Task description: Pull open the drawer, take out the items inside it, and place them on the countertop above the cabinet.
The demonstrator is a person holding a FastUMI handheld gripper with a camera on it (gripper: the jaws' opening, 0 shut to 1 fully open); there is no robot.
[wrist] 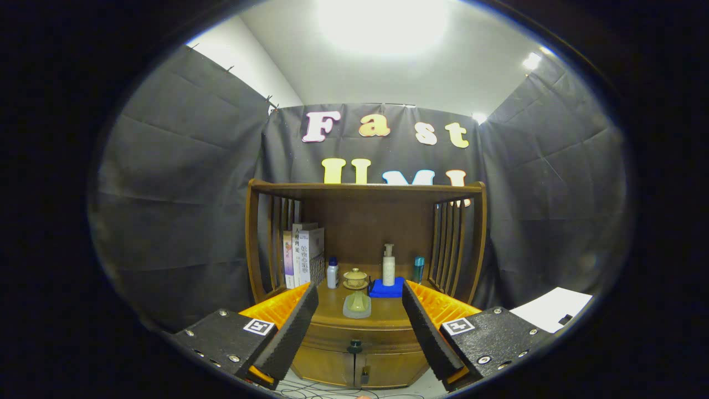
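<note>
In the gripper view, the gripper [359,321] has its two black padded fingers [291,332] spread wide apart, with nothing held between them. Straight ahead, beyond the fingers, stands a brown wooden cabinet [365,221]. Its drawer [354,337] is closed, low down between the fingertips, with a small dark knob [354,347] in the middle. Below it are two small doors [354,368]. On the countertop [332,310] above the drawer sits a pale green soap dish [356,305]. Behind it are a small lidded teacup [355,277] on a saucer, a white bottle with a blue cap [332,273], and a pump bottle [389,266] standing on a blue cloth [386,289]. A teal bottle [419,269] is near the right slats. Books [302,255] stand upright at the left.
</note>
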